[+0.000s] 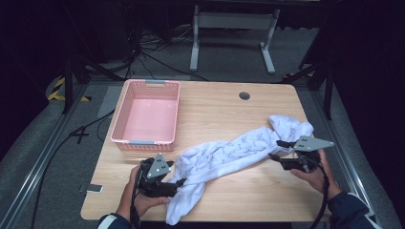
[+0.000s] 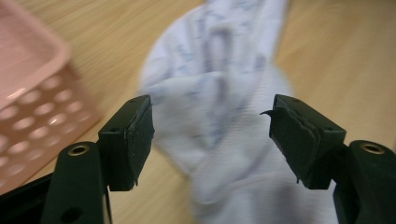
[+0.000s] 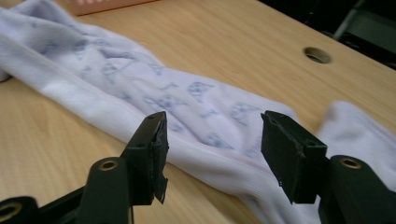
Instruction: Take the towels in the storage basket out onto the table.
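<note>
A white garment with a faint blue print lies bunched in a long diagonal roll across the wooden table, from front left to back right. My left gripper is at the garment's front-left end, open, its jaws on either side of the cloth without pinching it. My right gripper is at the back-right end, also open, with the rolled cloth lying just beyond its jaws. A hand holds each gripper from the table's front edge.
An empty pink plastic basket stands at the back left of the table; its perforated wall shows left of my left gripper. A round cable hole is near the back edge. Bare wood lies in the middle and front.
</note>
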Motion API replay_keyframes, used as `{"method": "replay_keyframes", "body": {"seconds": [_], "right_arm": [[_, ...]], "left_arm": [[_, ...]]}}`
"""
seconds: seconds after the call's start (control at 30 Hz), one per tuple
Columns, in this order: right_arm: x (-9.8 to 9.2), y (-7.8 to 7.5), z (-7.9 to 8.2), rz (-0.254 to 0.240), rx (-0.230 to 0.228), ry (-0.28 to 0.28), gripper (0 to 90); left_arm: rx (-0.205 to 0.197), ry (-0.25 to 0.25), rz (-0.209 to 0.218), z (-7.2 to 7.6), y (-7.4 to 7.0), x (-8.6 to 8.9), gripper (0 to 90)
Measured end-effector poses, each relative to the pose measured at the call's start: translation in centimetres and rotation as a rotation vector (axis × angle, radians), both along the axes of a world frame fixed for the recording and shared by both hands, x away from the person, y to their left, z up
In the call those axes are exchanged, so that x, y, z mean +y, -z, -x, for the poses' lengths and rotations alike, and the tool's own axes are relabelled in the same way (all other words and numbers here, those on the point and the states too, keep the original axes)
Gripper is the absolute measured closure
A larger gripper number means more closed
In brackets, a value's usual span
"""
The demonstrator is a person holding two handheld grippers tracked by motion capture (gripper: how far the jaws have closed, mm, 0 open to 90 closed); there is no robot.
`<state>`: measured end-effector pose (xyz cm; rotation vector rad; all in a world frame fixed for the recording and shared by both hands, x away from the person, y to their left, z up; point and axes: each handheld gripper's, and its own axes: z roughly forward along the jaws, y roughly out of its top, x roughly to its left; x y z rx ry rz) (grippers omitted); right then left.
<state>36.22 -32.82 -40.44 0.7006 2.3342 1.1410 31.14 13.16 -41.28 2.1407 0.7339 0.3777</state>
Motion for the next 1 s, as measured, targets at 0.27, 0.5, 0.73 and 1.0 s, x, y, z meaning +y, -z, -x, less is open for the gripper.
{"method": "replay_keyframes", "body": {"seconds": [0.27, 0.5, 0.73, 1.0], "right_arm": [[9.4, 2.6, -0.2, 0.049, 0.105, -0.240, 45.1], [14.0, 4.8, 0.3, 0.183, 0.121, -0.357, 62.6], [12.5, 4.3, 0.7, 0.199, 0.124, -0.400, 88.6], [12.4, 2.9, -0.2, 0.079, 0.093, -0.349, 48.6]], "left_arm": [[0.144, -0.069, -0.013, -3.7, 3.5, 1.5, 43.6], [0.207, -0.014, -0.044, -4.1, 5.1, 1.0, 46.2], [0.202, -0.002, -0.064, -3.7, 5.0, 0.3, 53.4], [0.202, -0.004, -0.050, -3.9, 5.3, 0.0, 56.9]]}}
